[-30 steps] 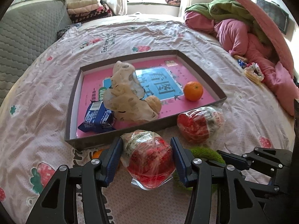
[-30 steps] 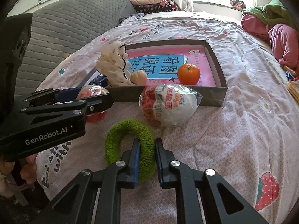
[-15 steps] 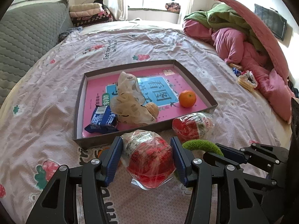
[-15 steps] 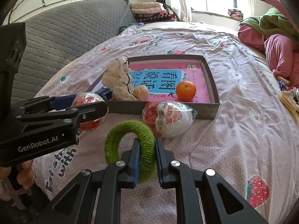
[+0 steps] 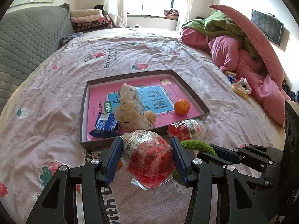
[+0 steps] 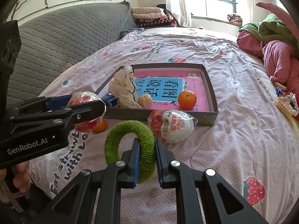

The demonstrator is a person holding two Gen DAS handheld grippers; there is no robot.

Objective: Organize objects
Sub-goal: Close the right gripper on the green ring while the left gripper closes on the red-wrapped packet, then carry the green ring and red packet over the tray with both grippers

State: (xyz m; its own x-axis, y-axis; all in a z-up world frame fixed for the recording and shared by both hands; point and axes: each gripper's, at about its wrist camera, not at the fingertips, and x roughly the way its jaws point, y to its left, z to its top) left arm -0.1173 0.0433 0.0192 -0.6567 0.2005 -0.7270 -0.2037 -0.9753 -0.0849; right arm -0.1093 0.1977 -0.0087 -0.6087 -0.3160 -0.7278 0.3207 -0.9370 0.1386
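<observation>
Bed [image 5: 56, 97] w/ pink strawberry-print sheet. On it, ahead of tools: shallow box [image 6: 209, 78]; wrapped snack pack [image 6: 172, 127] touching box's near wall; small orange [image 6: 101, 127] left of pack; pink/green blankets [image 5: 233, 43] far right.

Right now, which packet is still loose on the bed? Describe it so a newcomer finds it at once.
Start at the shallow grey box with the pink book inside, on the strawberry-print bedsheet. Just outside its near wall lies a clear-wrapped snack packet, half red, half white. Unlike the similar red packet clamped in the left tool, nothing holds it, and the green ring beside it is fuzzy.
</observation>
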